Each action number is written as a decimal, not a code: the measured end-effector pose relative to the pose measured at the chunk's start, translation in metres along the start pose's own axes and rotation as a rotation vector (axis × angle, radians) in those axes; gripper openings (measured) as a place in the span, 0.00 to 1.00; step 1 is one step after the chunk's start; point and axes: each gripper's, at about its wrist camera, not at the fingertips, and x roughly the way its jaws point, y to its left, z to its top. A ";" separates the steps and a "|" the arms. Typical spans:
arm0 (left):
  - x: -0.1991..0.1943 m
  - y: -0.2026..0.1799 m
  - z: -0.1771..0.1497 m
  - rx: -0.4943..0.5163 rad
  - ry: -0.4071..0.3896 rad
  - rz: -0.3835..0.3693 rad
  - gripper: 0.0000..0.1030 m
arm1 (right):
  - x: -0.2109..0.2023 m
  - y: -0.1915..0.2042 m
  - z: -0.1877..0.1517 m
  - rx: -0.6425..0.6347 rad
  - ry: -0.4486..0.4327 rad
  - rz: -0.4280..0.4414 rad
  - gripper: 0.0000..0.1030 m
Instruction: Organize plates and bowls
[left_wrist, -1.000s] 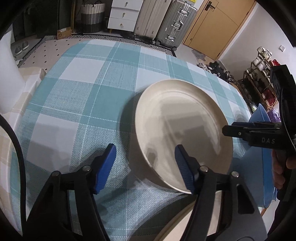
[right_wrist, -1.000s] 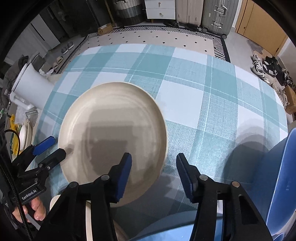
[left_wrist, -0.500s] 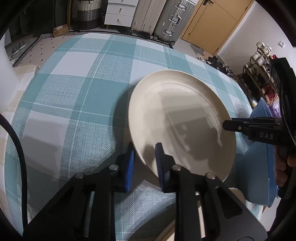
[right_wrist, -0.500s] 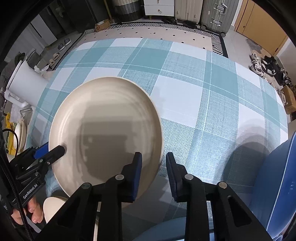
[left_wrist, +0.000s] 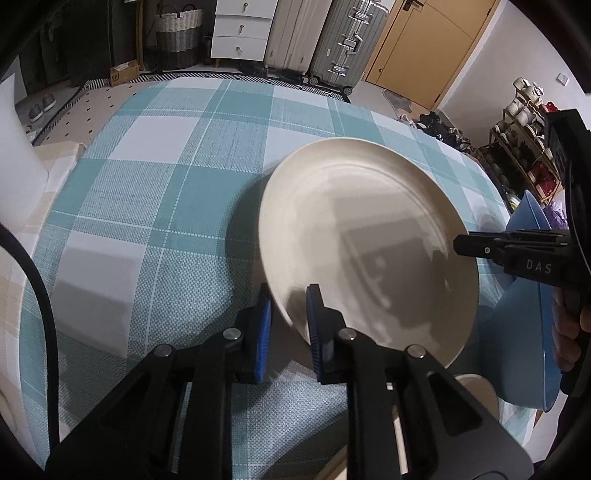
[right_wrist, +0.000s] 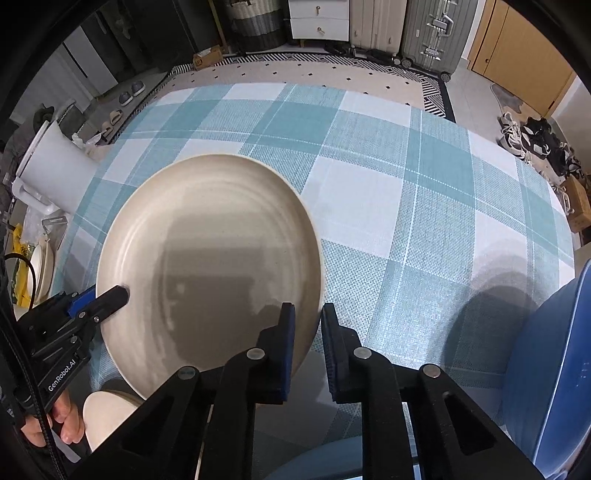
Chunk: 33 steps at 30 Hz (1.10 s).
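Observation:
A large cream plate lies over the teal checked tablecloth, and both grippers grip its rim from opposite sides. My left gripper is shut on the near left rim, one blue pad above it and one below. In the right wrist view my right gripper is shut on the right rim of the plate. Each gripper shows in the other's view: the right gripper at the plate's right edge, the left gripper at its left edge. Whether the plate touches the cloth I cannot tell.
A blue bowl stands by the table's right edge, large and near as the blue bowl in the right wrist view. A small cream bowl sits at the near left, under the plate's edge. A white cylinder stands left of the table.
Both grippers stood open around the plate's rim a second ago; their jaws have since closed onto it. The plate has shifted slightly in both views.

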 end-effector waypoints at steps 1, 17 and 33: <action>-0.001 0.000 0.000 -0.001 -0.003 0.000 0.15 | -0.001 0.000 0.000 0.001 -0.002 0.001 0.15; -0.037 -0.004 -0.002 0.000 -0.060 0.000 0.15 | -0.030 0.005 -0.008 -0.017 -0.059 0.013 0.15; -0.097 -0.014 -0.020 0.021 -0.124 0.004 0.15 | -0.079 0.021 -0.033 -0.029 -0.123 0.028 0.15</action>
